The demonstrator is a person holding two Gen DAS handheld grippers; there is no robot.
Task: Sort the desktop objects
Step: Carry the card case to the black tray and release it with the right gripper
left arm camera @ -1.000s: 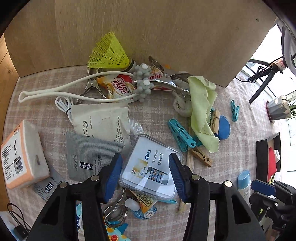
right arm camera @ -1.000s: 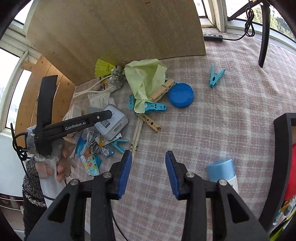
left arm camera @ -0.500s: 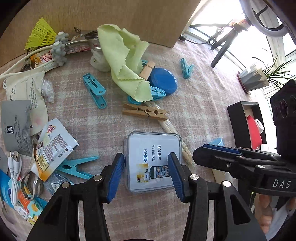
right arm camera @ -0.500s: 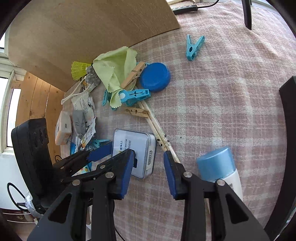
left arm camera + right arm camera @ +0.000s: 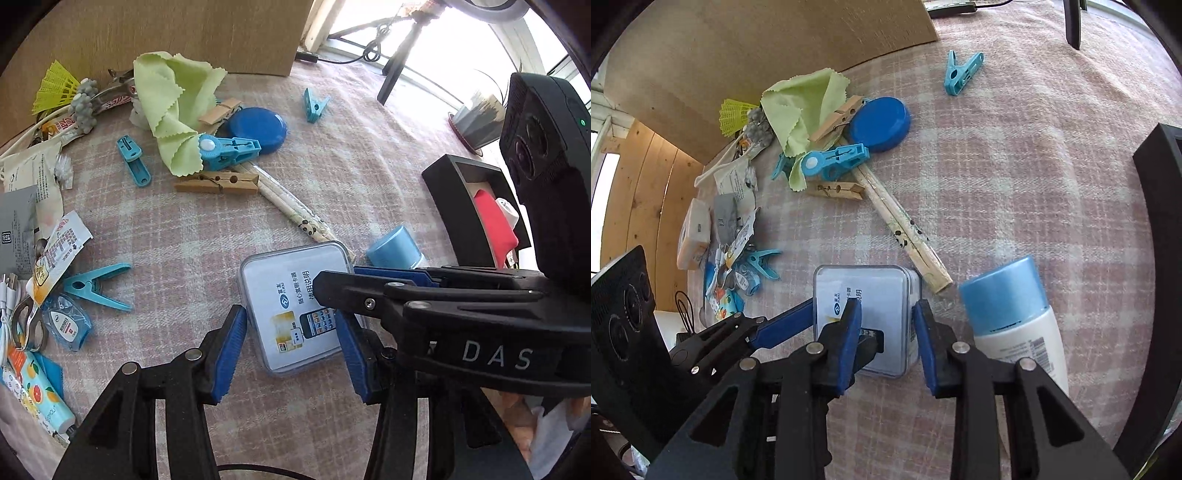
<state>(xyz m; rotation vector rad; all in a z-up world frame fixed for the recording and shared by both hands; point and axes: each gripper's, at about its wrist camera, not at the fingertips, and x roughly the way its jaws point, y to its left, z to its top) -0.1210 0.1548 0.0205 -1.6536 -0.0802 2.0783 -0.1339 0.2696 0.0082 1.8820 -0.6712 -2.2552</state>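
Observation:
A clear plastic case (image 5: 295, 306) with a printed card inside lies low over the pink checked cloth. My left gripper (image 5: 290, 350) is shut on it, one blue pad on each side. In the right wrist view the same case (image 5: 864, 299) sits under my right gripper (image 5: 886, 339). Its jaws are closing astride the case's right edge, and the pads do not visibly press on it. The right gripper's fingers (image 5: 332, 284) reach over the case from the right. One of the left gripper's fingers (image 5: 783, 326) shows at the case's left side.
A white bottle with a light blue cap (image 5: 1008, 295) lies just right of the case. A black box (image 5: 454, 206) holding something red stands farther right. Chopsticks (image 5: 291, 206), wooden and blue pegs, a blue lid (image 5: 258, 127), a green cloth (image 5: 170, 99) and packets lie behind and left.
My left gripper carried the case out of the pile and rightward, toward the bottle. The right gripper came down over the case and its jaws narrowed.

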